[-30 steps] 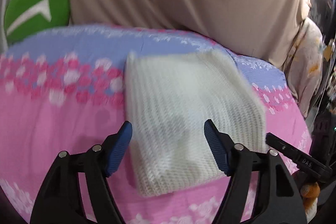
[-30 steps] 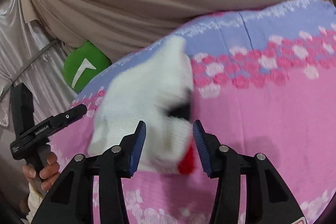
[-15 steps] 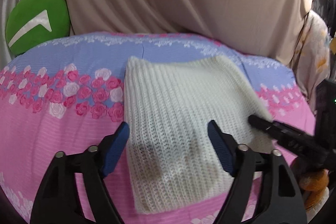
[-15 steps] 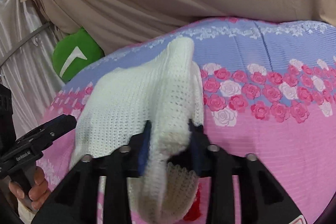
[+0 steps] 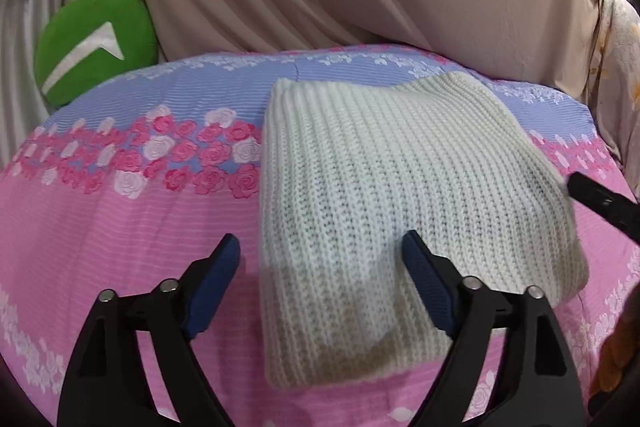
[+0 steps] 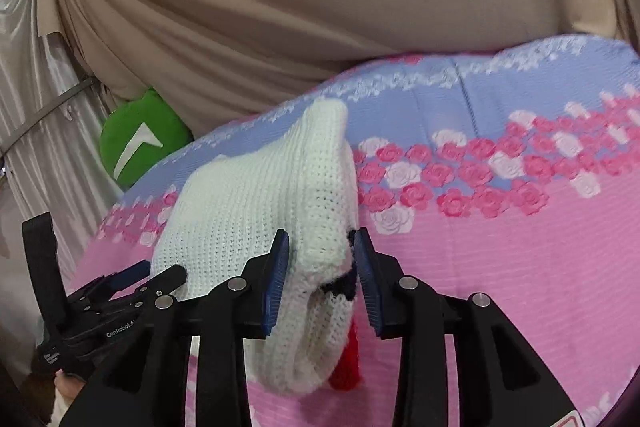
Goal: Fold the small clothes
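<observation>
Two grippers work a white knit garment [image 5: 384,195] on the bed [image 5: 120,227]: right gripper [image 6: 320,279] pinches its near edge, left gripper [image 5: 320,287] gapes empty above it, so carrying that edge over seems next.

We are seeing a floral bedspread [image 5: 120,227] stretching out ahead of the tongs, pink nearest them, then a band of roses, then lilac at the far end. A green cushion [image 5: 94,43] with a white arrow mark is leaning far ahead and to the left. Beige drapery [image 6: 320,7] is hanging behind everything, with silvery curtain [image 6: 36,115] showing at the far left.
</observation>
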`<state>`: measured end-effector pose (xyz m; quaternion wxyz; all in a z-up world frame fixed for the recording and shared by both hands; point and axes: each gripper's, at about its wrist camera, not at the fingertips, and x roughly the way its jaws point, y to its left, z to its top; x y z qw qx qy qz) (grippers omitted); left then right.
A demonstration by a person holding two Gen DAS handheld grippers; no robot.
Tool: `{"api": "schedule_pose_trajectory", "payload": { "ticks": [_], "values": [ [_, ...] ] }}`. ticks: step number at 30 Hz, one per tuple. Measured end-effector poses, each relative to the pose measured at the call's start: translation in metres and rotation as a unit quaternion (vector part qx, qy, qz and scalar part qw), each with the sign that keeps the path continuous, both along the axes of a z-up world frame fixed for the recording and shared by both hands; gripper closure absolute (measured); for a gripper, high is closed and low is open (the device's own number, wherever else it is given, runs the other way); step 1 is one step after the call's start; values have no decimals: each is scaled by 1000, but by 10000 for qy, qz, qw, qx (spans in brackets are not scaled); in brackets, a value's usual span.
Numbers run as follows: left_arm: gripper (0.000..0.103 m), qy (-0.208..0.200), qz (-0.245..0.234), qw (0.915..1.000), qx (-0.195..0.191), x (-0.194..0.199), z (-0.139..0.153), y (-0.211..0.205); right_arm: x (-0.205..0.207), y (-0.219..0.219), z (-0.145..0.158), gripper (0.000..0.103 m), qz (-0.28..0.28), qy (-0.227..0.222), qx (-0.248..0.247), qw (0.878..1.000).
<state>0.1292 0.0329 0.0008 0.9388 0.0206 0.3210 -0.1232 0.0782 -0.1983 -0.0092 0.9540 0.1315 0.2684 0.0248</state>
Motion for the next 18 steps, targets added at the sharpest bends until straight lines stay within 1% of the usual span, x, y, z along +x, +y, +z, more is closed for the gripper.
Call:
{"api": "schedule_pose_trajectory", "payload": {
  "ticks": [1,4,5,7,9,10,13,16,17,18],
  "values": [
    [11,-114,105,9999,69,-10,-1,-1,-14,5,-1,62,-124,-34,-217,9997],
    [6,-406,313,9983,290,-33,-5,-6,-38,18,-16,54,-299,69,-635,9975],
    [5,-494,380,9974,352,-41,-9,-8,-44,23,-23,53,-345,113,-760,9964],
    [5,-581,453,9963,440,-52,-14,-12,-51,27,-32,47,-384,137,-812,9959],
    [5,-573,490,9953,606,-55,-15,-17,-54,29,-37,46,-272,206,-661,9972],
    [5,-588,522,9950,613,-57,-16,-17,-55,30,-37,47,-244,186,-641,9975],
    [5,-669,677,9942,505,-61,-13,-11,-60,34,-21,46,-246,-214,-697,9970],
    [5,-597,752,9944,440,-59,-14,-7,-49,34,-8,47,-169,-365,-639,9971],
    [5,-566,769,9945,425,-57,-14,-6,-41,34,-9,47,-204,-302,-679,9970],
    [5,-548,783,9946,414,-57,-14,-6,-31,34,-14,47,-263,-128,-801,9964]
  ]
}}
